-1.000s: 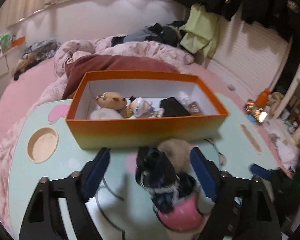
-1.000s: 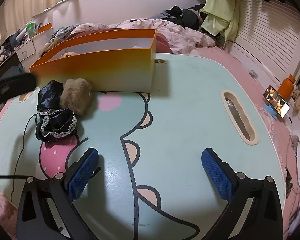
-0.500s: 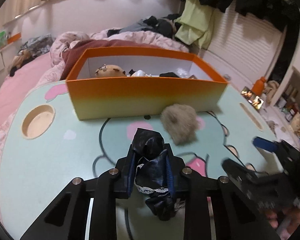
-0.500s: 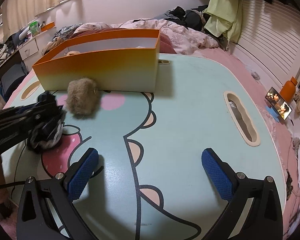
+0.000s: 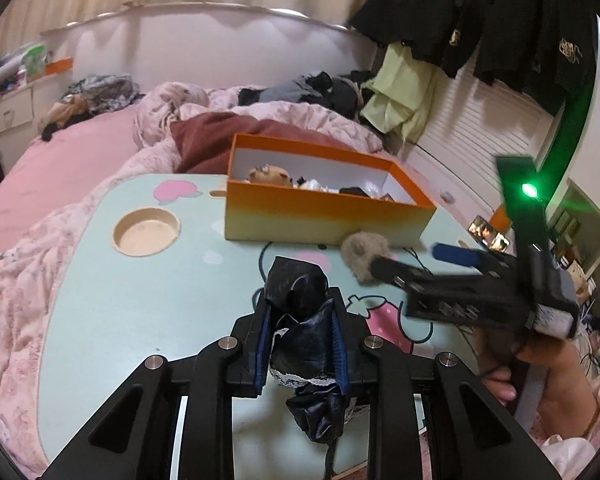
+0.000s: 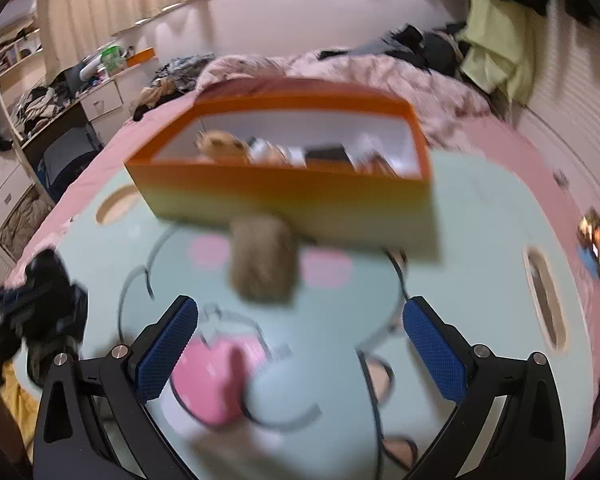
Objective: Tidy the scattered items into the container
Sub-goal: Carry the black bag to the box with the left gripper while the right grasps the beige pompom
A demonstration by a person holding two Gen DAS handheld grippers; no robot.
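Left wrist view, lower centre: the left gripper [image 5: 300, 344] has its jaws closed on a dark fabric bundle [image 5: 300, 320], held above the table [image 5: 140, 300]. Centre right, a tan fluffy ball [image 5: 364, 254] lies on the table just beside the orange box [image 5: 324, 216]. The box holds a brown plush toy [image 5: 270, 174] and other small items. The right gripper [image 6: 300, 344], its jaws open and holding nothing, faces the blurred ball.

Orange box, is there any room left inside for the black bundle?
The orange box is crowded from the plush toy rightward; only its left end beside that toy looks bare. The black lace bundle is in the left gripper.
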